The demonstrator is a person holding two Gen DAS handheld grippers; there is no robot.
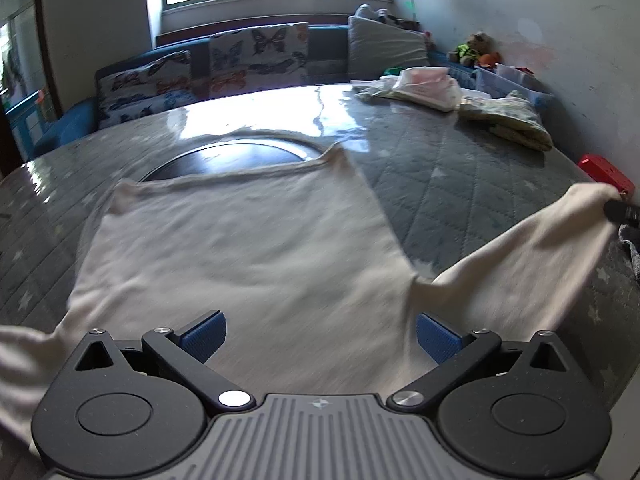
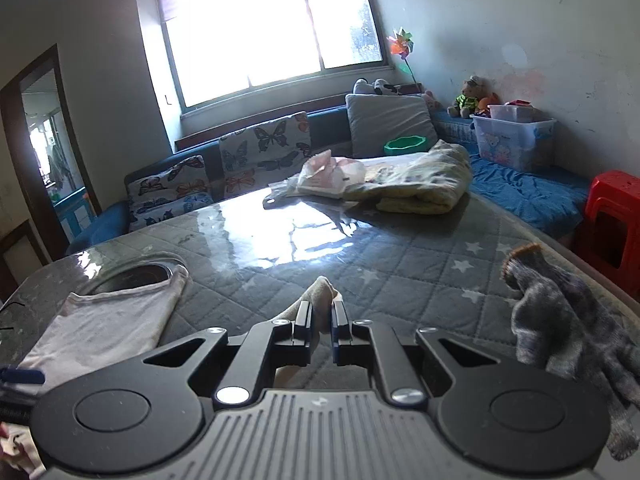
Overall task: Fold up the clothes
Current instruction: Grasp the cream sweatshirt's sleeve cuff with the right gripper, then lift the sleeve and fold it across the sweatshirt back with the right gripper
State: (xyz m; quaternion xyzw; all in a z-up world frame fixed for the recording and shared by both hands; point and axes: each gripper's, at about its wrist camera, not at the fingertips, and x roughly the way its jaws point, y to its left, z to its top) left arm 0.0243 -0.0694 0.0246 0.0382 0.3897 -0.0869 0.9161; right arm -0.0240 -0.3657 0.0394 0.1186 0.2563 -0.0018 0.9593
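Observation:
A cream long-sleeved shirt (image 1: 248, 252) lies flat on the grey quilted table (image 1: 460, 176), its hem toward the far side. My left gripper (image 1: 320, 336) is open just above the shirt's near part, with its blue pads (image 1: 204, 336) wide apart. The shirt's right sleeve (image 1: 532, 252) is stretched out to the right. My right gripper (image 2: 321, 316) is shut on the end of that sleeve (image 2: 322, 290) and holds it just above the table. The shirt body also shows at the left of the right wrist view (image 2: 104, 320).
A grey knit glove (image 2: 568, 328) lies at the table's right edge. Folded clothes (image 2: 408, 184) and a plastic bag (image 2: 328, 176) sit at the far side. A round dark inset (image 1: 232, 156) lies under the shirt's hem. A red stool (image 2: 612, 224) stands to the right. A sofa with cushions (image 2: 264, 148) is behind.

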